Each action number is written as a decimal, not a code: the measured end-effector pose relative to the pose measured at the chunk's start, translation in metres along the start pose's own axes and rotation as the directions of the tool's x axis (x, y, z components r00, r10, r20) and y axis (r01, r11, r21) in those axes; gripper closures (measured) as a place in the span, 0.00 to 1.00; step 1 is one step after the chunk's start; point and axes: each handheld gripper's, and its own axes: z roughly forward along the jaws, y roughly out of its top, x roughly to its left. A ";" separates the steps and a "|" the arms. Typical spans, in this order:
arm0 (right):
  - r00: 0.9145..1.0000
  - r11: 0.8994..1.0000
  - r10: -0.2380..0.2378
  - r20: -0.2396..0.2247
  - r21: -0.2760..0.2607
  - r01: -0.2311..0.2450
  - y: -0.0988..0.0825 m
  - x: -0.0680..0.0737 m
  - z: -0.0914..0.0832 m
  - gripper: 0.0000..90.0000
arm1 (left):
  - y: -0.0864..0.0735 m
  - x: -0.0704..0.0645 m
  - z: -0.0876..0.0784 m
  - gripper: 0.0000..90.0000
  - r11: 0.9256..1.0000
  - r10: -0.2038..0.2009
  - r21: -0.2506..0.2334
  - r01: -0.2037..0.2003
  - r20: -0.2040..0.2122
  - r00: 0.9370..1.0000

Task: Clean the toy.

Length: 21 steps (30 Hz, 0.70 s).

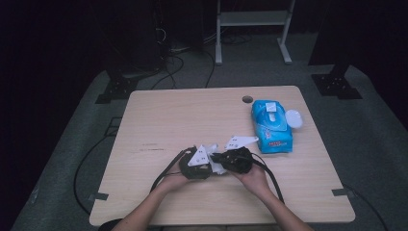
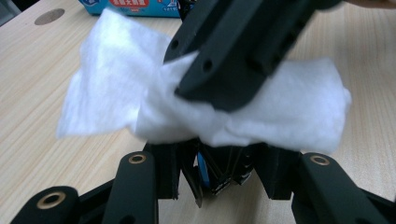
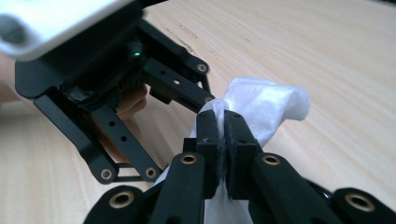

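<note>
Both black two-jaw grippers meet low over the pale wooden table (image 1: 159, 120): right gripper (image 3: 223, 122) clenched on the thin white wet wipe (image 2: 299, 109), left gripper (image 1: 196, 164) pinching its other end. Soft, limp and probably tearable, the wipe looks best gripped at its edges.

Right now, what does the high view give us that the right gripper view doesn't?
High view: the blue wipes pack with its open white lid at the table's right side, the cable hole, both hands, and the floor and stand beyond.

Right gripper view: the right gripper up close, fingers pinched shut on the white wipe, and a green light on the left gripper.

Both: the wipe held between the two grippers over the wooden table.
</note>
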 end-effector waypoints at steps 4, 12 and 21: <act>0.999 0.999 -0.028 0.033 0.015 0.028 0.000 -0.005 -0.006 0.95 | 0.000 0.000 0.000 0.63 1.000 0.005 0.000 -0.005 -0.002 1.000; 0.995 1.000 0.016 0.095 0.011 -0.017 -0.005 -0.017 -0.017 0.95 | 0.000 0.000 0.002 0.63 1.000 -0.016 -0.012 0.016 0.003 1.000; 0.990 0.998 -0.045 0.130 0.040 0.040 -0.002 -0.013 -0.015 0.95 | -0.001 0.002 0.000 0.63 1.000 -0.007 -0.009 0.007 0.007 1.000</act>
